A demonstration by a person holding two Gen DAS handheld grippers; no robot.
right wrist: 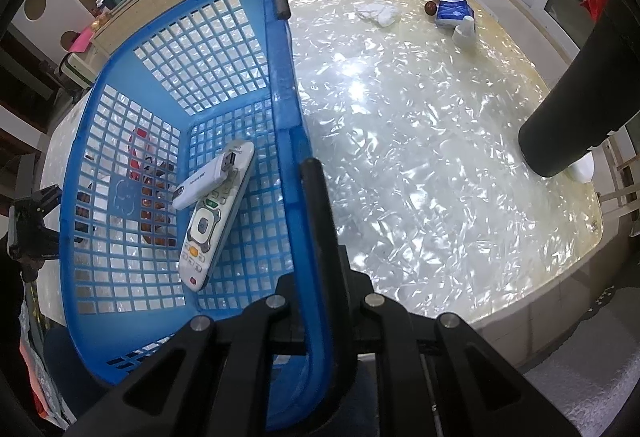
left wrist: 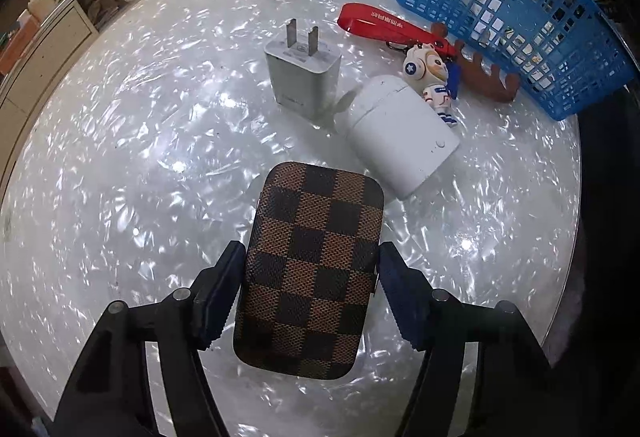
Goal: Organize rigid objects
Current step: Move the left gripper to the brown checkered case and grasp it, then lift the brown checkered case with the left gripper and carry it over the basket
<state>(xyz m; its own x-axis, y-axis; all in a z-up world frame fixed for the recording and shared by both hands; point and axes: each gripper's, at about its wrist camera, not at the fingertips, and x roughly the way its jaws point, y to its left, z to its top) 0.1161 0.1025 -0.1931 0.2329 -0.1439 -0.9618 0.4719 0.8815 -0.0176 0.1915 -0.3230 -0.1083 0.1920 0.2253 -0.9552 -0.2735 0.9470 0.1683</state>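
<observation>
On a pearly white tabletop (left wrist: 120, 157), the left gripper (left wrist: 312, 293) clasps a brown checkered case (left wrist: 312, 261) between its pads. At its one o'clock lie a white charger (left wrist: 304, 73) and white cylinder (left wrist: 400, 133). The right gripper (right wrist: 316, 197) is clenched on the blue basket (right wrist: 296, 141) rim; a remote (right wrist: 214, 217) lies inside.

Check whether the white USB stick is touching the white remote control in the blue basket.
Touching. The right wrist view shows the white USB stick lying across the white remote control's upper end, with no gap, inside the blue plastic basket.
</observation>
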